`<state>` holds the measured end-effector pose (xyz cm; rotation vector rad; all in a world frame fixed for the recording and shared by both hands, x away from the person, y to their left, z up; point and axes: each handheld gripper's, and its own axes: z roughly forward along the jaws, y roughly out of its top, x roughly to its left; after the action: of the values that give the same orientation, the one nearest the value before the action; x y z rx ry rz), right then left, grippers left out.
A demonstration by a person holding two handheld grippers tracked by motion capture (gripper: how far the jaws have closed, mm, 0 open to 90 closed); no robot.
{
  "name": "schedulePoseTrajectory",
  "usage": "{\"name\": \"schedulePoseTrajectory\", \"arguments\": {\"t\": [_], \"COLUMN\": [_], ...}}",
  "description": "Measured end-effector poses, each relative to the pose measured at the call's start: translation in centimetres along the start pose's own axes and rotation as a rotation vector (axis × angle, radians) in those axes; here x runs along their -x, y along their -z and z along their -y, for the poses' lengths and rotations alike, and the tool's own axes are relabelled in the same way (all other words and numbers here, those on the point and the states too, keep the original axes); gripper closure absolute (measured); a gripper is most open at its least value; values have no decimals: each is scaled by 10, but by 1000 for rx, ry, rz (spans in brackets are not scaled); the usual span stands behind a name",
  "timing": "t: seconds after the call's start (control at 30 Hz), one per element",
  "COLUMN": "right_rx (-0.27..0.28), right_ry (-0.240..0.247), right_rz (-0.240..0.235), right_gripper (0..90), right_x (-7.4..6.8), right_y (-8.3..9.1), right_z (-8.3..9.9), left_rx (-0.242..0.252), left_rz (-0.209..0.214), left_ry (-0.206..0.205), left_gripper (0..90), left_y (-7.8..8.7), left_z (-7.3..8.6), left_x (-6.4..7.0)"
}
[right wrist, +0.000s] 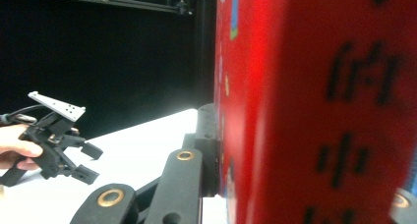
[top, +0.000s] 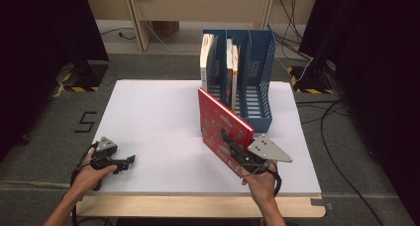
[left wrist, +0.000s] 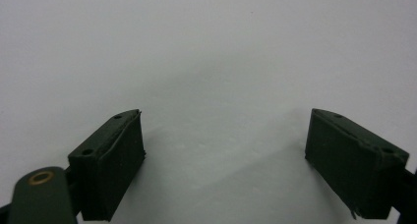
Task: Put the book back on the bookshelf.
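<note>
A red book (top: 222, 127) is held upright and tilted above the white table (top: 148, 132), just in front of the blue file rack (top: 257, 87). My right gripper (top: 236, 150) is shut on the book's lower near edge; in the right gripper view the red book (right wrist: 314, 101) is close up, with one black jaw pressed against its cover. My left gripper (top: 128, 161) rests low at the table's front left, open, with nothing between its fingers (left wrist: 110, 165). The left gripper (right wrist: 83, 162) also appears far off in the right gripper view.
The blue rack has compartments; a white-spined book (top: 208, 62) leans in the left one and two thin books (top: 232, 72) stand in the middle one. The right compartment (top: 260, 77) holds nothing visible. Cables and stands lie on the floor around the table.
</note>
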<state>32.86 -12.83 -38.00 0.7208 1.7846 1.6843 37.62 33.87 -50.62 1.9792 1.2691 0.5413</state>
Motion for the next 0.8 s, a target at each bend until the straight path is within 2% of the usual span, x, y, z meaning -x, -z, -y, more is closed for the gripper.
{"name": "schedulePoseTrajectory", "arguments": {"t": [0.27,0.37,0.8], "right_rx": [7,19,76], "right_ry": [-32,-24,-34], "right_rz": [38,53,162], "right_gripper": [793,793,793], "right_x": [11,14,34], "right_y": [14,20,48], "right_z": [-9,-15,-36], "left_rx": [-1,0,-2], "left_rz": [1,1,1], "left_ry": [0,0,-3], "left_gripper": [137,137,136], "left_y": [0,0,0], "left_z": [0,0,0], "left_x": [0,0,0]}}
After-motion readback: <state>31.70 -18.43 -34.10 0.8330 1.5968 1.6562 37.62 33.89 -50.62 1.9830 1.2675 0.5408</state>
